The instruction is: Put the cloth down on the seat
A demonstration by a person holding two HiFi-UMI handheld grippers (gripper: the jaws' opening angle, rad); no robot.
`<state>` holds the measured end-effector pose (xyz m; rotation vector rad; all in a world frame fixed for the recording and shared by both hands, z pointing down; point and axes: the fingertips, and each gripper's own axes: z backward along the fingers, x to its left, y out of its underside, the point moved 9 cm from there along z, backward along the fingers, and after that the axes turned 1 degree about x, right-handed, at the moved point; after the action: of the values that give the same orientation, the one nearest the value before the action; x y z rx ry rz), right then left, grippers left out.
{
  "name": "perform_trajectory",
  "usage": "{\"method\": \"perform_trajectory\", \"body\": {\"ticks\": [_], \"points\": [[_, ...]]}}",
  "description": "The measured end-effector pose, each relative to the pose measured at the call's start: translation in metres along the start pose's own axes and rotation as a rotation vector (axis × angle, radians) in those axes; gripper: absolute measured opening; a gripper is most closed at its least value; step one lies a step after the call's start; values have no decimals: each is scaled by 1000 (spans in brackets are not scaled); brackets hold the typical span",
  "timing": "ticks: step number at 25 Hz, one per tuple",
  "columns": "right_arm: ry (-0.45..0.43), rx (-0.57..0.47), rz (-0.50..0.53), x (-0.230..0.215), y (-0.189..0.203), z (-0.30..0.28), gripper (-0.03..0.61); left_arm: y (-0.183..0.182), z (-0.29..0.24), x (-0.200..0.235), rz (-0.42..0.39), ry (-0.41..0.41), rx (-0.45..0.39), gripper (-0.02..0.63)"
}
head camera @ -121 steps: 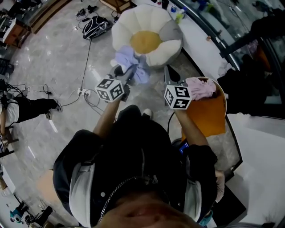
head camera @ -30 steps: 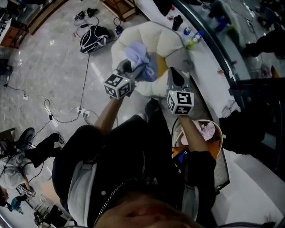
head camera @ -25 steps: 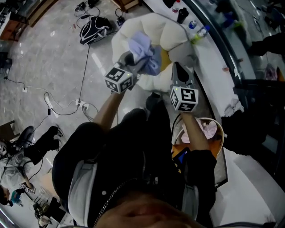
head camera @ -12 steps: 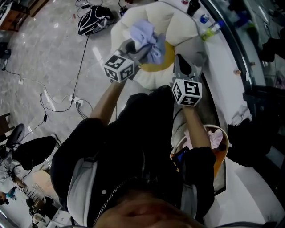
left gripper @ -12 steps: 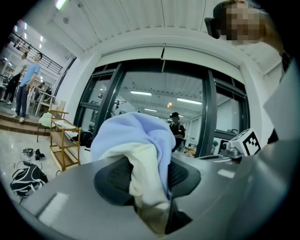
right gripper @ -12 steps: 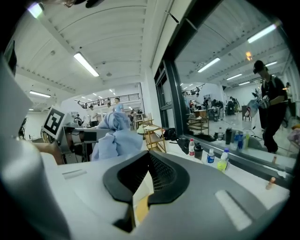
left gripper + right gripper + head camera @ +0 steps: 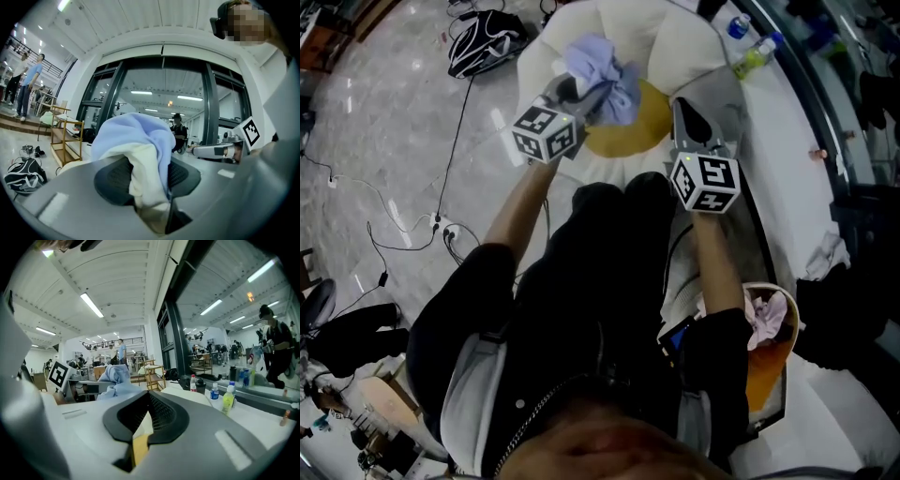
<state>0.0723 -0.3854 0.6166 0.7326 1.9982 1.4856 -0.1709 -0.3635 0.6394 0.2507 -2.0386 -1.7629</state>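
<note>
Top: black jacket (image 7: 581,300), centre zip, sleeves stopping near the elbows
Shoulders: pale grey panels (image 7: 472,394)
Left claw (image 7: 148,174): grey shell, black ribbed pads
Right claw (image 7: 149,414): same build
Marker cubes (image 7: 546,131): white, black square patterns

At top centre the seat (image 7: 675,42) has its yellow middle open just under the cloth (image 7: 600,75) bunched in the left gripper (image 7: 581,94), with puffy white petals walling it round, bottles (image 7: 750,58) crowding the ledge (image 7: 787,141) at upper right, and a backpack (image 7: 483,42) on the floor at upper left.
</note>
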Motion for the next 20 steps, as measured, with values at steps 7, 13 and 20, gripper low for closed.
{"method": "perform_trajectory", "body": {"ticks": [7,13,20], "points": [[-28,-7,2,-4,57,-20,2,60,-10,24,-25,3,12,163],[-8,-39,-15,-12,97,-27,3,106,-17,37,-47,20,8,163],[22,-45,23,-12,139,-42,2,148,-29,55,-47,32,-5,163]]}}
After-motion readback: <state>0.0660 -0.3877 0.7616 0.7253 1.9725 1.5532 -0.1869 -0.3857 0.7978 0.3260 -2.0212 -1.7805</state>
